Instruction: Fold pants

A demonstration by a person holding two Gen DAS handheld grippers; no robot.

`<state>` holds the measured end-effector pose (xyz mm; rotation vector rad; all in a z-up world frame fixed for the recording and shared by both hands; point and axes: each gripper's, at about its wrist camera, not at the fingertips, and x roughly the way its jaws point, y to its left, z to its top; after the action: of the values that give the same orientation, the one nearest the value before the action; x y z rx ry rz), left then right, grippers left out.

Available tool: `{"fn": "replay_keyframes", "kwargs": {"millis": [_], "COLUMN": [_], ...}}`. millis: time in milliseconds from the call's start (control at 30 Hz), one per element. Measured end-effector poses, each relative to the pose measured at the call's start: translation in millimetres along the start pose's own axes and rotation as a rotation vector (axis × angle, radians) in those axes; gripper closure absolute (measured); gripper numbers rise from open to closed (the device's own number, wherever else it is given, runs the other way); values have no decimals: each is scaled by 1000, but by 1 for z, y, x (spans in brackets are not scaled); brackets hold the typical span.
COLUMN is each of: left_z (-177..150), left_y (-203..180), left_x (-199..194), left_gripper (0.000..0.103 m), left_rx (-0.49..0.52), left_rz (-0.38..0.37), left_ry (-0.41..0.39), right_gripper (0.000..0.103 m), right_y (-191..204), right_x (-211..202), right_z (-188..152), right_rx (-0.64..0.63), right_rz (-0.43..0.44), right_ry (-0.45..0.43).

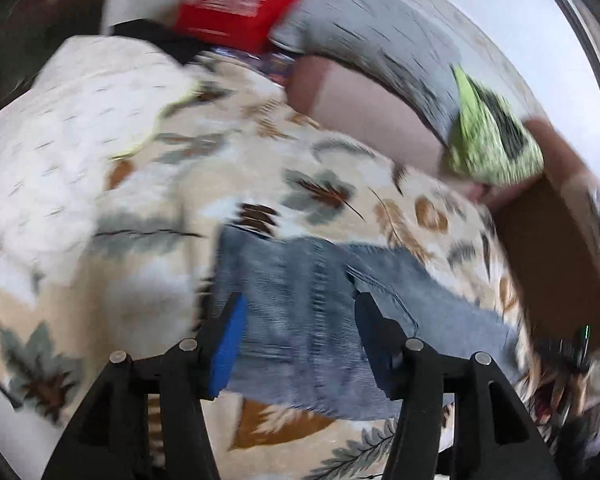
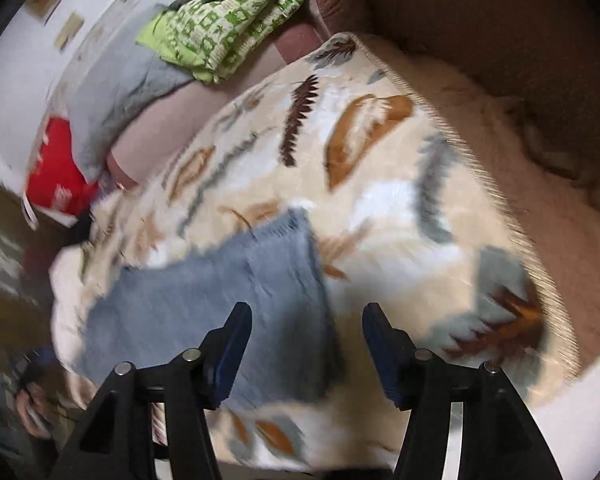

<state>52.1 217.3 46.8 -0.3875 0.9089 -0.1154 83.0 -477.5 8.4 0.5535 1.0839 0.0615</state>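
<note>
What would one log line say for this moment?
jeans: lying on feather-print blanket | left hand-held gripper: open, above jeans | right hand-held gripper: open, empty

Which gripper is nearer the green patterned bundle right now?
Cannot tell. Both the left gripper and right gripper hang open over the jeans, with the green bundle far beyond each.

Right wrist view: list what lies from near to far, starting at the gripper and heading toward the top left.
right gripper → blue jeans → feather-print blanket → pinkish sofa seat → grey cushion → white wall.
</note>
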Motion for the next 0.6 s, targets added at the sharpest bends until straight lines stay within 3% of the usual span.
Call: {"fn": "replay_keyframes", "kwargs": {"millis": [67,167,233,267,300,467,600], "left_z": [-4,-15,-25,-29,-33,-40,-43], "left_y": [-13,-13,-6,-3,1,1,-4], "left_x": [28,68,91,97,102,100,99], "left_gripper": [46,46,46,46,46,45,44], "left_rx": [32,23,7,6,10,42,58], "left_rz": [18,81,124,141,145,139,158], "left_ry": [35,104,164,175,178,148,135], "right_gripper": [42,44,71,90,95,97,95], "right_y": [5,1,11,20,25,58,34], "right_x": [24,59,75,80,80,31,78], "right_z": [18,30,34,34,34,44,34], "right_rx": [10,97,69,40,5,-137,-132], "right_rz": [-38,-15,-26,-43,-68,-149,-242], "right_ry": [15,97,144,168,158,-80,57]}}
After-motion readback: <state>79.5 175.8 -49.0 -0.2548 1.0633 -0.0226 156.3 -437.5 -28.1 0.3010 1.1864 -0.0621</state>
